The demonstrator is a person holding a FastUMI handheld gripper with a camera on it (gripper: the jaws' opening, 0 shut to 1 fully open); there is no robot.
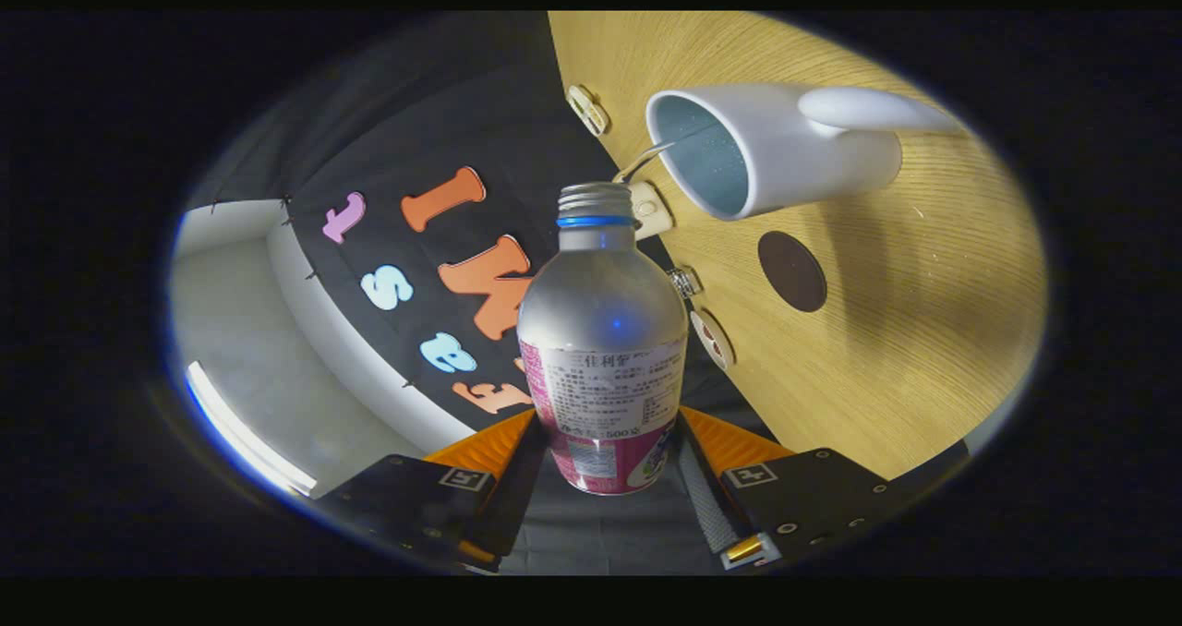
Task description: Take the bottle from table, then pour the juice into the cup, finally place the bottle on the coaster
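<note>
Fingers (605,464) pinching bottle (602,331) btwn them (cap off), mouth just short of cup (771,150).

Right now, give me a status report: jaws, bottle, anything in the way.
Gripper jaws shut on bottle, cap off. Bottle tipped, mouth close to white cup rim; no juice stream visible. Dark coaster lies bare beside cup. Nothing blocking.

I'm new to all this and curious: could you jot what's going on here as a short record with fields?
tongs: shut on the bottle, one finger on each side of it
bottle: uncapped, tipped with its mouth toward the cup
cup: white mug on the table, opening facing the bottle
coaster: dark round disc on the table, beside the cup, bare
table: light wood
</note>
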